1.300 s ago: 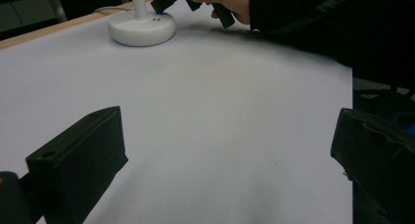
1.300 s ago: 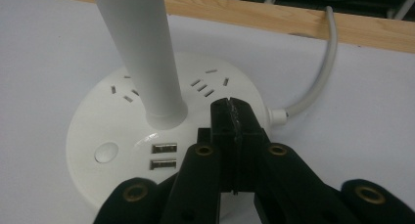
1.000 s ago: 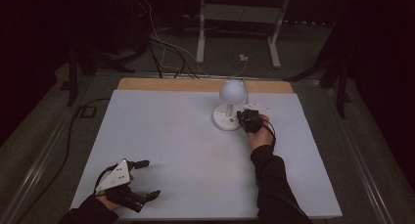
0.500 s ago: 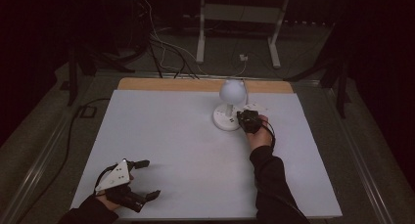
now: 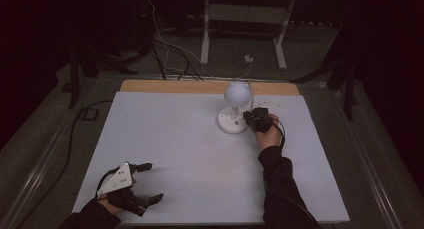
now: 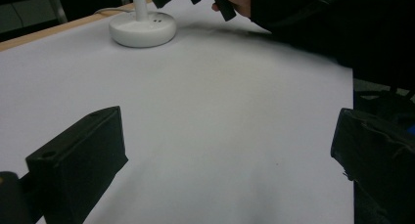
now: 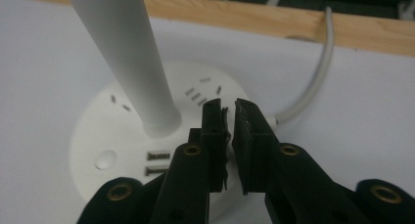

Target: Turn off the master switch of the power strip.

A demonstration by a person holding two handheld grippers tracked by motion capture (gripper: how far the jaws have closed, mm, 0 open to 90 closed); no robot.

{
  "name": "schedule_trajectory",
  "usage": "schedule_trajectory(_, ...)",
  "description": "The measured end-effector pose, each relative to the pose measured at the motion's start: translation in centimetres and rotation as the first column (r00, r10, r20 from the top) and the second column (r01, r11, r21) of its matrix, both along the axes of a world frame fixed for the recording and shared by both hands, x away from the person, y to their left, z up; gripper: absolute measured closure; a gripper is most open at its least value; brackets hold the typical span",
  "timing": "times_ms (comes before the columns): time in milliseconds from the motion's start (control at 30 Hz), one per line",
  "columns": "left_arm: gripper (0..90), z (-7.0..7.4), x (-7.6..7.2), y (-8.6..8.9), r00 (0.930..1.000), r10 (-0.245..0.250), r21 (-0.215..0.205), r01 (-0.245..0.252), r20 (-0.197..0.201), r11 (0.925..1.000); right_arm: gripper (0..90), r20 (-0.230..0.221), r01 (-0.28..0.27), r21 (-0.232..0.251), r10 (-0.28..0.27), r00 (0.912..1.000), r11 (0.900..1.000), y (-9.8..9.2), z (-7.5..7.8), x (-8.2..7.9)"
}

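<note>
**Right gripper at the lamp base**

High view: a white desk lamp (image 5: 235, 109) stands far on the table (image 5: 175, 139); left gripper (image 5: 150, 181) gapes wide, empty.

Right gripper view: right gripper (image 7: 230, 111), jaws just parting to a slit, hovers over the round base. No readable writing.

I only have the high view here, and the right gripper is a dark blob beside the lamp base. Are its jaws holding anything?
Observer: No. In the right gripper view, the right gripper has nothing between its jaws. They stand a narrow slit apart over the lamp base and have just been opening.
Operator: What's on that side of the base?
Observer: Two USB ports and a round button.
Operator: And the left gripper?
Observer: The left gripper is wide open, with only bare table between its jaws.
</note>
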State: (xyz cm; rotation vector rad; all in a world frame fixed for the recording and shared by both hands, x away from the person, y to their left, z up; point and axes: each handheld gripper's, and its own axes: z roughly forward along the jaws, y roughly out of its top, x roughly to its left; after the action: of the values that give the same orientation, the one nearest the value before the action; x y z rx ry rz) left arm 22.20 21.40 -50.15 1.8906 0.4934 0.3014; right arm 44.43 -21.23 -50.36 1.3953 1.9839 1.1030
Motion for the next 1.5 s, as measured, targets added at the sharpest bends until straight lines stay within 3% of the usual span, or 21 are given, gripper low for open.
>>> schedule_trajectory(267,0.4,0.0,-0.1,-0.1,1.0,-0.001,0.002,0.001,0.002,1.0,79.5,0.008,-0.012,-0.007,0.012,0.9999,1.0,-0.4,0.9,-0.5)
schedule_trajectory(500,0.4,0.1,-0.1,0.0,1.0,-0.001,0.001,0.001,0.002,1.0,70.1,-0.001,-0.031,-0.003,0.031,0.9995,1.0,-0.6,0.9,-1.2)
schedule_trajectory(533,0.4,0.1,-0.1,-0.1,1.0,-0.001,0.0,0.001,0.002,1.0,60.8,-0.001,-0.038,-0.009,0.038,0.9993,0.999,-0.6,1.2,-1.4)
schedule_trajectory(567,0.4,0.1,-0.1,-0.1,1.0,0.0,-0.002,0.0,0.002,1.0,60.8,-0.001,-0.038,-0.009,0.038,0.9993,0.999,-0.6,1.2,-1.4)
schedule_trajectory(600,0.4,0.1,-0.1,-0.1,1.0,0.0,-0.003,0.0,0.001,1.0,48.4,-0.004,-0.052,-0.005,0.052,0.9986,0.999,-0.7,1.5,-1.5)
schedule_trajectory(667,0.4,0.1,-0.1,-0.1,1.0,0.0,0.0,0.0,0.002,1.0,35.8,-0.004,-0.076,0.013,0.076,0.9971,0.997,-0.8,1.8,-1.7)
schedule_trajectory(700,0.4,0.1,-0.1,-0.1,1.0,0.0,0.001,0.0,0.002,1.0,35.8,-0.004,-0.076,0.013,0.076,0.9971,0.997,-0.8,1.8,-1.7)
schedule_trajectory(733,0.4,0.1,-0.1,0.0,1.0,0.0,0.0,0.0,0.002,1.0,28.2,0.006,-0.082,0.027,0.082,0.9966,0.996,-0.9,2.1,-1.9)
schedule_trajectory(767,0.4,0.1,-0.1,0.0,1.0,0.001,-0.002,-0.001,0.001,1.0,28.2,0.006,-0.082,0.027,0.082,0.9966,0.996,-0.9,2.1,-1.9)
schedule_trajectory(833,0.4,0.1,-0.1,-0.1,1.0,0.002,-0.002,-0.002,0.0,1.0,18.5,0.007,-0.085,0.065,0.085,0.9964,0.994,-1.0,2.6,-2.2)
schedule_trajectory(1033,0.4,0.1,0.0,-0.1,1.0,0.0,-0.003,0.0,-0.001,1.0,14.2,0.004,-0.127,0.077,0.128,0.9918,0.989,-1.1,3.0,-2.8)
schedule_trajectory(1100,0.4,0.1,-0.1,-0.1,1.0,-0.001,-0.001,0.001,0.0,1.0,13.0,0.025,-0.153,0.082,0.152,0.9881,0.985,-1.3,2.9,-3.0)
schedule_trajectory(1133,0.4,0.1,-0.1,-0.1,1.0,-0.001,-0.004,0.001,0.001,1.0,10.0,0.026,-0.167,0.094,0.166,0.9859,0.981,-1.3,2.9,-3.1)
schedule_trajectory(1167,0.4,0.1,0.0,-0.1,1.0,0.0,-0.006,0.0,-0.001,1.0,1.3,0.041,-0.19,0.122,0.186,0.9816,0.974,-1.5,3.0,-3.3)
schedule_trajectory(1333,0.4,0.0,0.0,-0.1,1.0,-0.003,-0.003,0.003,-0.002,1.0,1.3,0.033,-0.216,0.081,0.214,0.9763,0.973,-1.3,3.2,-3.8)
schedule_trajectory(1500,0.4,0.1,-0.1,0.0,1.0,-0.004,0.0,0.004,-0.001,1.0,0.0,0.014,-0.239,0.107,0.239,0.9708,0.965,-1.3,3.8,-4.5)
